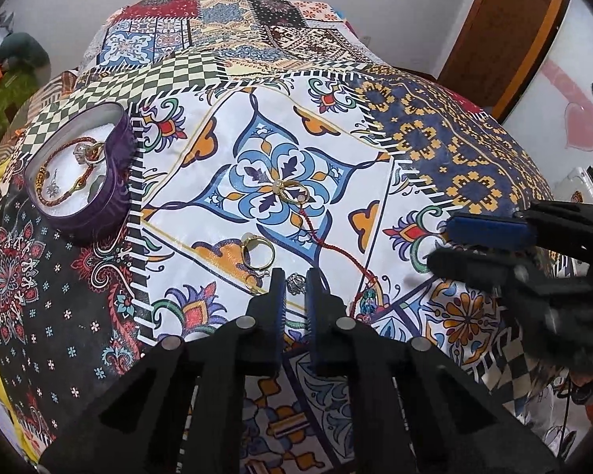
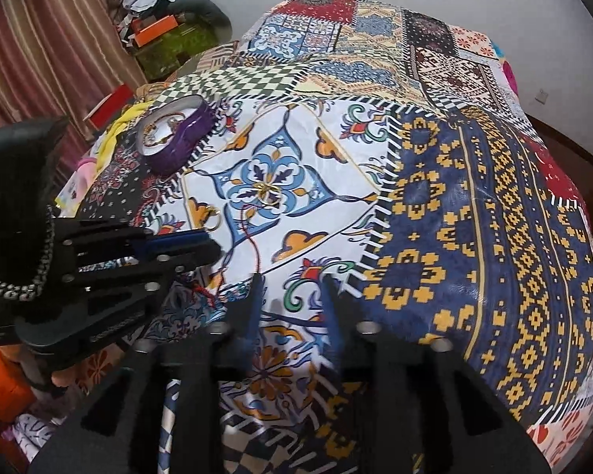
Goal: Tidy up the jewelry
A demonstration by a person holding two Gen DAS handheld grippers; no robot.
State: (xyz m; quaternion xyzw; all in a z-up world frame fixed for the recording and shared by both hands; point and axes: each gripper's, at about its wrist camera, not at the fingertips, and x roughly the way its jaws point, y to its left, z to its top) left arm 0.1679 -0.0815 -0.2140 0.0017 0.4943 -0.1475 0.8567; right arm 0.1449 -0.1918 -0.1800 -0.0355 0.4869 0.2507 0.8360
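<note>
Jewelry lies scattered on a patchwork-print tablecloth (image 1: 435,146). A purple heart-shaped tin (image 1: 114,193) near the left edge holds a braided red cord bracelet (image 1: 65,193), a stone-set ring (image 1: 84,153) and a small star charm (image 1: 52,188) on white lining. On the central blue flower motif rest two overlapping gold rings (image 1: 292,192), with a thin red string (image 1: 338,243) trailing from them toward the near edge. A gold ring with a pale stone (image 1: 259,251) lies closer, apart from the pair. The left gripper (image 1: 294,282) has its fingers narrowed around a small silver piece (image 1: 295,283); I cannot tell whether they grip it. The right gripper (image 2: 292,282) hovers over the cloth, fingers apart and holding nothing.
</note>
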